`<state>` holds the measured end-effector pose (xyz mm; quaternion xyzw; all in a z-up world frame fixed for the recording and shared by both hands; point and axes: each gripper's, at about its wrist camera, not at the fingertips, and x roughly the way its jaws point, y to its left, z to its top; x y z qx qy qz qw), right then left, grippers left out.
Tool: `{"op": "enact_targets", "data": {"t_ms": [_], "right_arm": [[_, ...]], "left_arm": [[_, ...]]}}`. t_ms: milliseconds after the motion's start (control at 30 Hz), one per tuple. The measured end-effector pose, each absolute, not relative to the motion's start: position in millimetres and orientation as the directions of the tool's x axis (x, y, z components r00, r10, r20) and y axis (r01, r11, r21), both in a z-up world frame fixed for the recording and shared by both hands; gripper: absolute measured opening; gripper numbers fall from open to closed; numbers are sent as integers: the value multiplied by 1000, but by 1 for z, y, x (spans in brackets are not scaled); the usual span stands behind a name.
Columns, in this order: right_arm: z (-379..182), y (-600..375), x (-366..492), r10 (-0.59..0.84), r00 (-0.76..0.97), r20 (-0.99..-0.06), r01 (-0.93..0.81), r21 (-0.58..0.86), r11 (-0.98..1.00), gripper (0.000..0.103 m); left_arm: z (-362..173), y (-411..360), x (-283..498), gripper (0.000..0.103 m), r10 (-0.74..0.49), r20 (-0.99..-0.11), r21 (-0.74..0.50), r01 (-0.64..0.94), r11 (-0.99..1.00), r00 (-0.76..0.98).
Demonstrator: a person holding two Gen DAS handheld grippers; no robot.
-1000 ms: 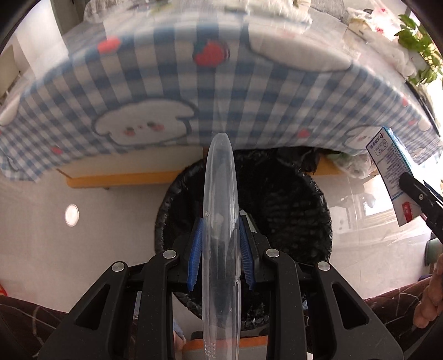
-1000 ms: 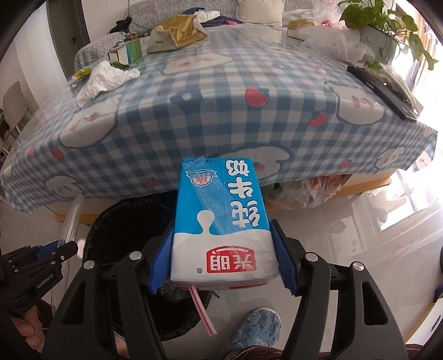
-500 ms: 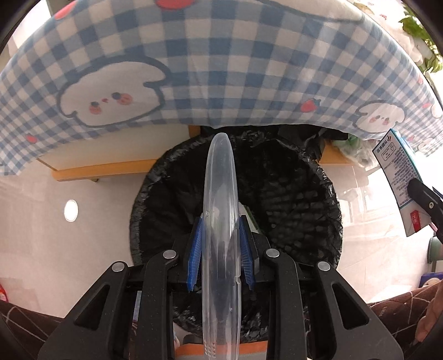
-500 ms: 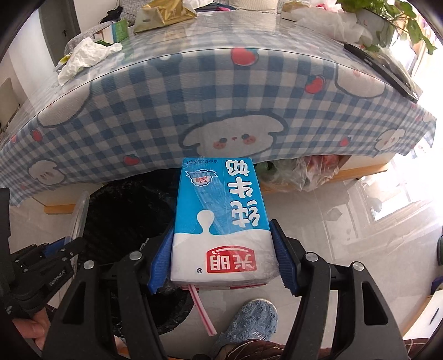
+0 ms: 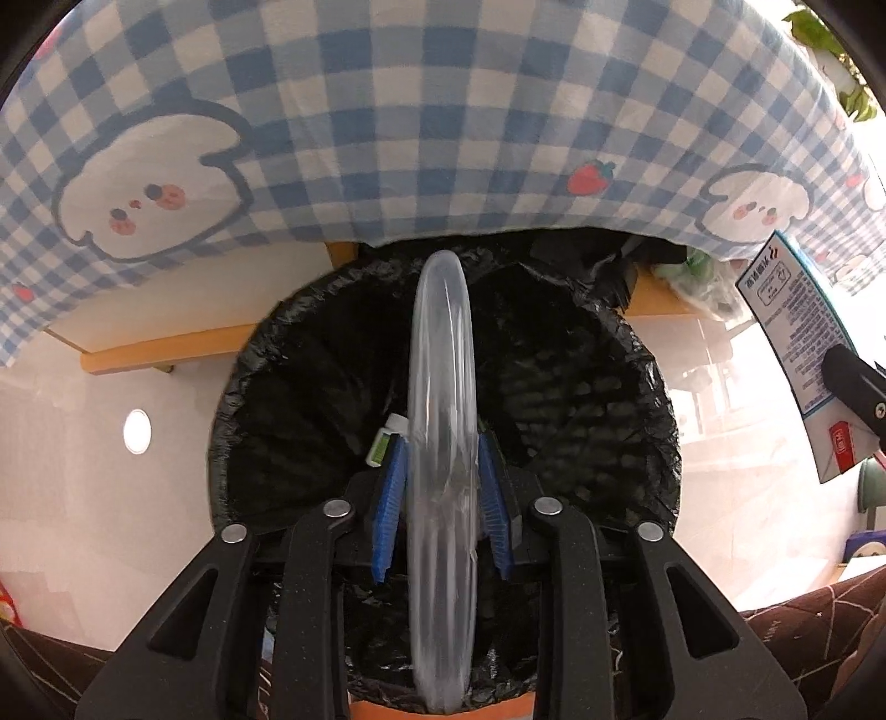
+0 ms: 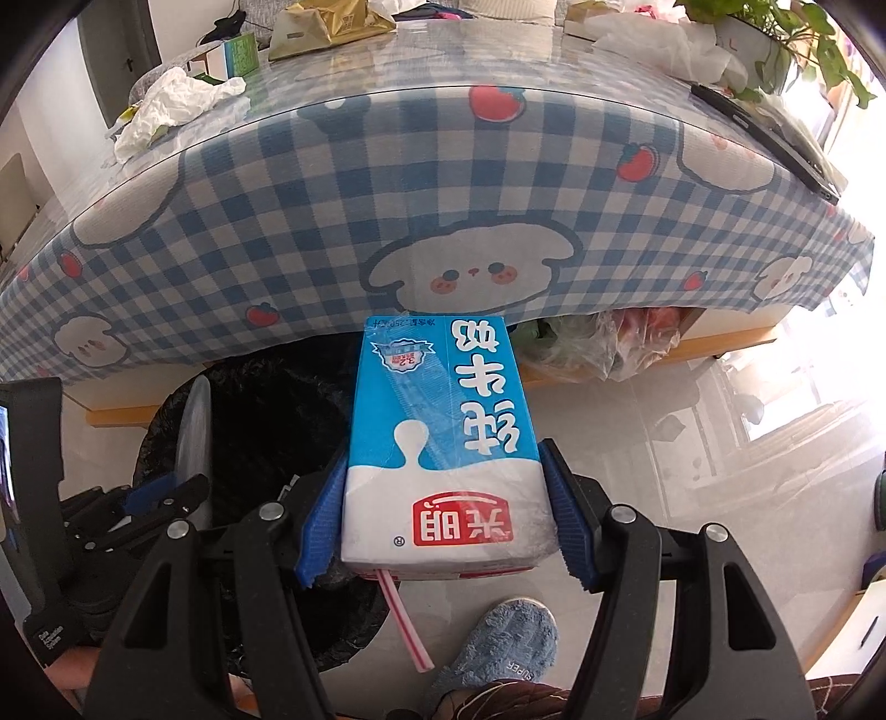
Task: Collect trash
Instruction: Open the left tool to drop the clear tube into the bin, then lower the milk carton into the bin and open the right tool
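Fingers of my left gripper have just been opening around the clear plastic lid between them, above the black-lined bin. My right gripper clamps the blue milk carton.

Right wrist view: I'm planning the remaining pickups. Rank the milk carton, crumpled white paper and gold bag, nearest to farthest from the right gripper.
1. Milk carton, between the right gripper's pads.
2. Crumpled white paper, on the table's left part.
3. Gold bag, at the table's far edge.
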<state>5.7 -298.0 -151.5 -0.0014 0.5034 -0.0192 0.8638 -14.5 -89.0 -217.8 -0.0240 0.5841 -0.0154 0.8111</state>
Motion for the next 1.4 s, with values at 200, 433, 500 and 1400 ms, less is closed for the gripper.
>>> {"op": "enact_targets", "data": {"t_ms": [200,433,500,1400], "right_arm": [[-151,-286,0,-13,504,-863,16,-6,1000,62],[-159,-263,-9,11,504,-863,-11,6,1000,62],[-162,-256,-11,16,504,-864,-21,6,1000,62],[-205,-166,-3,89,435,-896,-153,24,988,62]], "left_arm": [[-208,-68,-21,68,-17,-934,-34,-42,999,356],[-194,-39,-30,93,-5,-907,-33,-58,998,422],[-192,-31,-32,97,-5,-902,-36,-64,997,432],[-196,48,-53,97,67,-888,-7,-160,987,455]]}}
